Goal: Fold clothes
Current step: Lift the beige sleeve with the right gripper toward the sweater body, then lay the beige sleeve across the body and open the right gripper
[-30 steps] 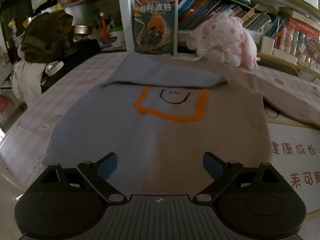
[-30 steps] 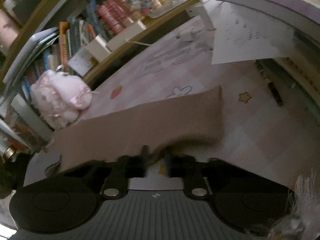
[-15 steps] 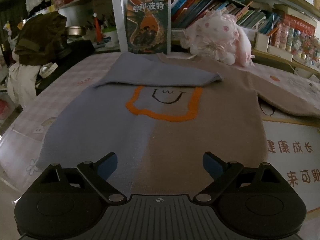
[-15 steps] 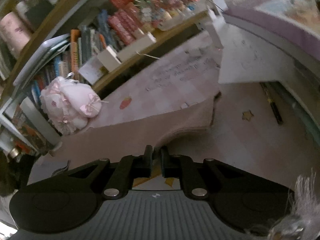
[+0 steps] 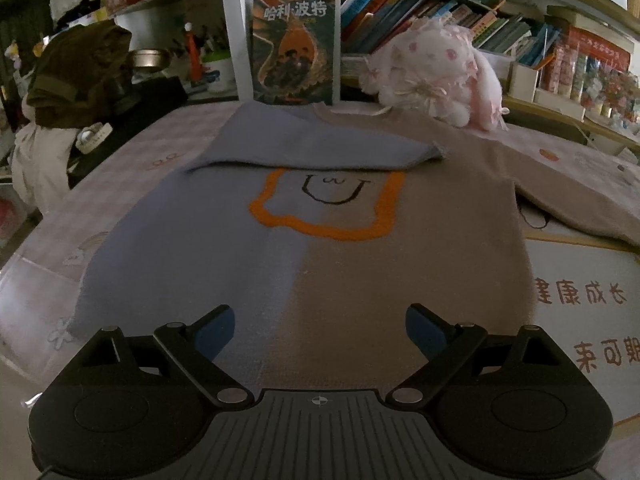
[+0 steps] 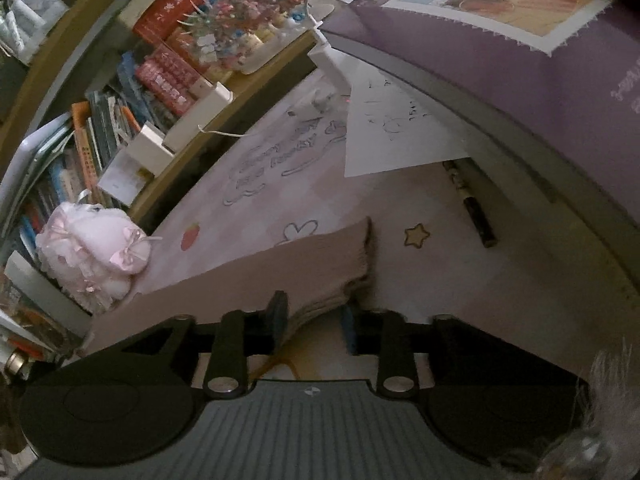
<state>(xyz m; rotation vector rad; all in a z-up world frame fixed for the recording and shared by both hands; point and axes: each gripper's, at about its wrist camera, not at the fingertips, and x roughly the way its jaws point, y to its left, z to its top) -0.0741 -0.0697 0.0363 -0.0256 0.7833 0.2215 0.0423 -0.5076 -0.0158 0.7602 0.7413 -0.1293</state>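
Left wrist view: the left hand-held gripper (image 5: 320, 330) is hovering wide open over the hem of the blue-and-tan sweater (image 5: 304, 240), which is lying flat on the desk (image 5: 60, 236), grasping nothing. Right wrist view: the right hand-held gripper (image 6: 312, 322) is standing partly open, its jaws flanking the cuff of the tan sleeve (image 6: 320, 264) without pinching it.

"哈利·波特" on book cover (image 5: 295, 46), "健康成长" on table mat (image 5: 580, 300)
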